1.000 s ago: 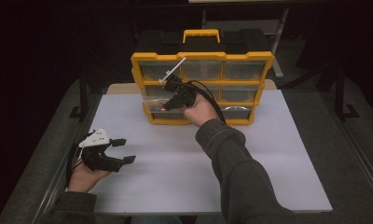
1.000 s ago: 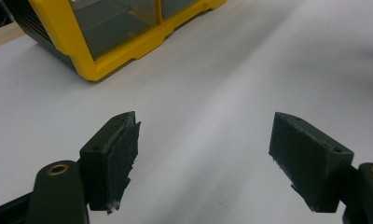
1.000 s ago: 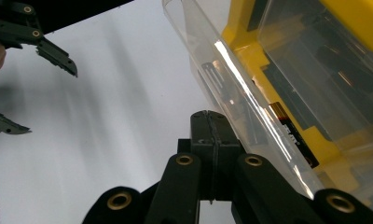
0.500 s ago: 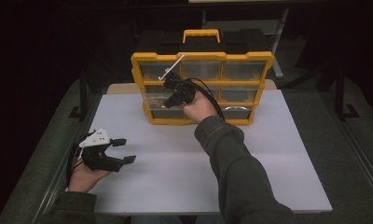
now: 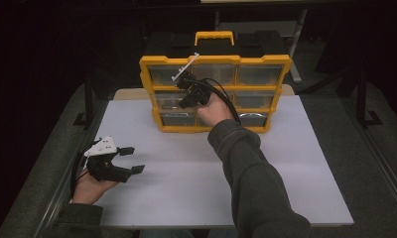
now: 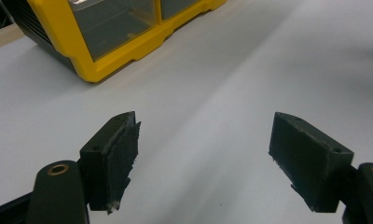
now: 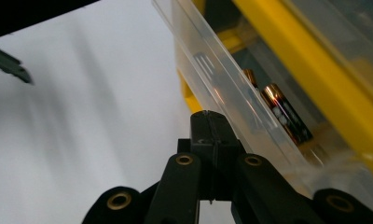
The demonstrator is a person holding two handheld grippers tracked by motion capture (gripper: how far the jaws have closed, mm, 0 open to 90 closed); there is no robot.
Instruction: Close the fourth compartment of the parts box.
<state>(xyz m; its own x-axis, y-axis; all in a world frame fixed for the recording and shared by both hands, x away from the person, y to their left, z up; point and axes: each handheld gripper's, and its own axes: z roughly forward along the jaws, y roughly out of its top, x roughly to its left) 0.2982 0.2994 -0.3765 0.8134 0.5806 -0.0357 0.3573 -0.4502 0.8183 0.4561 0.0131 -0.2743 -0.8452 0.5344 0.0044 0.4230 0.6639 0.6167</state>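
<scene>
A yellow organiser (image 5: 214, 62) with clear drawers stands at the back of the white mat (image 5: 186, 168). My right gripper (image 5: 183, 103) is at its left column, by the middle row. Its jaws are shut, pad against pad, with nothing between them. In the right gripper view the right gripper (image 7: 206, 116) lies against the clear front of a drawer (image 7: 222, 93) that stands a little out of the frame. Batteries (image 7: 287, 114) lie inside that drawer. My left gripper (image 5: 133, 159) rests open near the mat's front left. The left gripper (image 6: 203, 154) has bare mat between its pads.
The organiser (image 6: 105, 46) has a black back and a yellow handle (image 5: 214, 35) on top. Dark floor and table legs surround the mat. A person's sleeve (image 5: 256, 183) crosses the mat's middle.
The left drawer stood well out over the mat a second ago. It has slid back towards the organiser with my shut right gripper against its front. The left gripper has stayed put.
</scene>
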